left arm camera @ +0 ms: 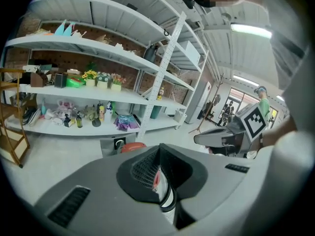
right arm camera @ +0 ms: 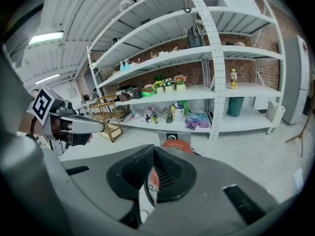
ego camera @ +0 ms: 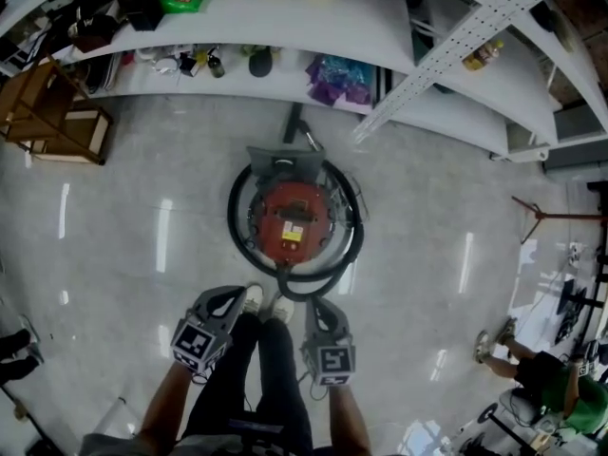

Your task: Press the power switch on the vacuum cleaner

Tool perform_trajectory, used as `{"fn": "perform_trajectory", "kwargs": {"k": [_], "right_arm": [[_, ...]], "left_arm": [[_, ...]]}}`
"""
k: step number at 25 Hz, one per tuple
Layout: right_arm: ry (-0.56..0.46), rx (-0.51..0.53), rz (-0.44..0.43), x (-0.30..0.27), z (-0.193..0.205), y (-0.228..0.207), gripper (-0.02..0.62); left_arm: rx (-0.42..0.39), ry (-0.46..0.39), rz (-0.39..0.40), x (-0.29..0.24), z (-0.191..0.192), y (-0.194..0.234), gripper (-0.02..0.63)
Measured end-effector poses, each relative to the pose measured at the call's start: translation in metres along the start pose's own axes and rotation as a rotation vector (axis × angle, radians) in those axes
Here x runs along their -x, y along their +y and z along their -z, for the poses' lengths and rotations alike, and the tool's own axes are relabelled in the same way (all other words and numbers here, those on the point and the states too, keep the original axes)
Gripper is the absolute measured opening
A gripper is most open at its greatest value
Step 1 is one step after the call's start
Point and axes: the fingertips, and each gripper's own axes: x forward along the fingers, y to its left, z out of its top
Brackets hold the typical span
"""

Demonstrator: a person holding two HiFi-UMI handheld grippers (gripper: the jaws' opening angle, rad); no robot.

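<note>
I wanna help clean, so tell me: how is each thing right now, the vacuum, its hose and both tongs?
Vacuum: upright on the floor, untouched.
Hose: coiled round the vacuum.
Switch: too small to tell.
Left tongs: shut, empty, short of the vacuum.
Right tongs: shut, empty, short of the vacuum.
</note>
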Motion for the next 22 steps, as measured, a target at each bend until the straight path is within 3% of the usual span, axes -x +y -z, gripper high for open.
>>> {"fn": "perform_trajectory", "kwargs": {"k": [11, 22], "right_arm": [[0.052, -0.012, -0.015, -0.055, 0.071, -0.022, 0.012], [0.055, 0.004, -0.034, -0.108, 0.107, -0.032, 0.012]], "left_arm": [[0.033, 0.029, 0.005, -0.042, 0.066, 0.02, 0.006], [0.07, 0.043, -0.012, -0.053, 0.104, 0.035, 0.007]]}}
